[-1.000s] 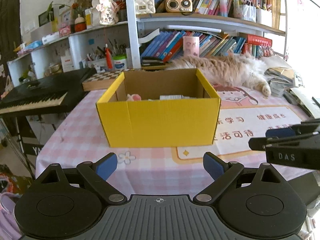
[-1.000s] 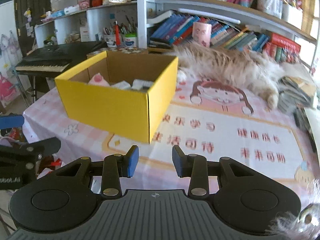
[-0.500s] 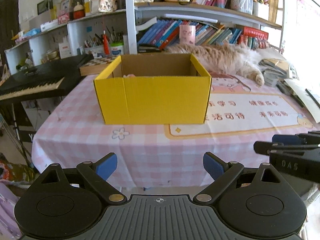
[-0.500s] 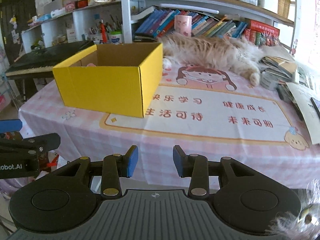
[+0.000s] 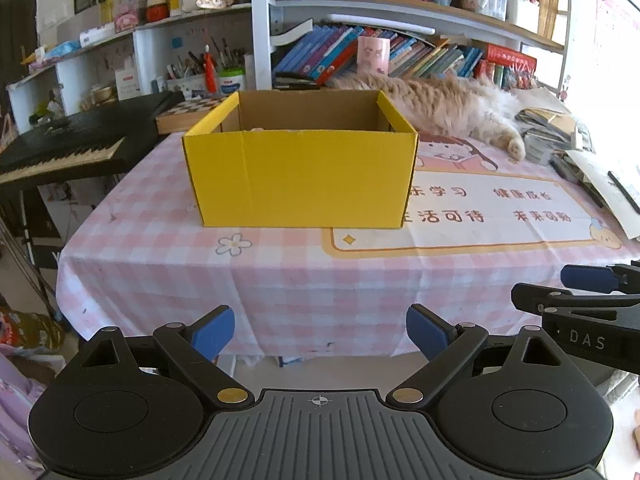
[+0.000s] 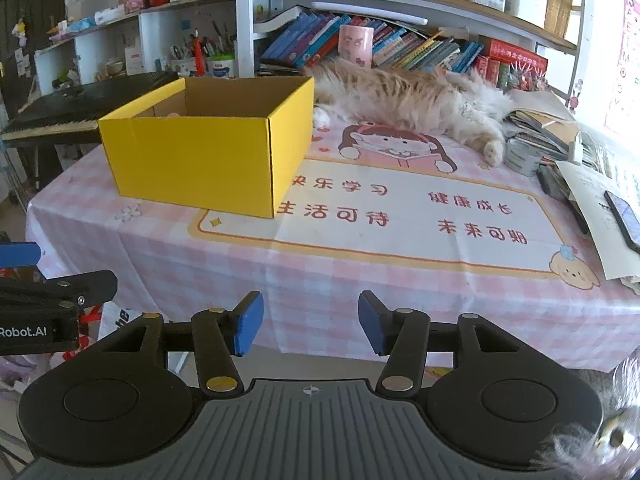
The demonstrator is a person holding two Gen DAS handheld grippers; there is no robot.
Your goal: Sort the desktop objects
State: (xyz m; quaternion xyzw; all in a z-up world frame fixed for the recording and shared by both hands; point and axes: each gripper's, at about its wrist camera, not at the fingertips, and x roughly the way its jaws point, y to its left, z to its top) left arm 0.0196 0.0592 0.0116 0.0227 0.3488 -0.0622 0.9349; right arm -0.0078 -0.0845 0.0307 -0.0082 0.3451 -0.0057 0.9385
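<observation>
A yellow cardboard box point(image 5: 300, 176) stands open on the pink checked tablecloth point(image 5: 168, 264); it also shows in the right wrist view point(image 6: 200, 160). Only a sliver of pink shows above its rim; the rest of its contents are hidden. My left gripper point(image 5: 320, 332) is open and empty, held off the table's front edge. My right gripper point(image 6: 310, 326) is open and empty, also in front of the table edge. Each gripper shows at the side of the other's view.
A fluffy cat point(image 6: 408, 100) lies at the back of the table. A printed mat point(image 6: 400, 208) covers the table's middle. Papers, books and a phone point(image 6: 622, 216) are piled at the right. A black keyboard point(image 5: 60, 148) stands left. Bookshelves point(image 5: 400, 52) are behind.
Both grippers have pulled back from the box and dropped lower, off the table's front edge. The right gripper's fingers have opened a little wider.
</observation>
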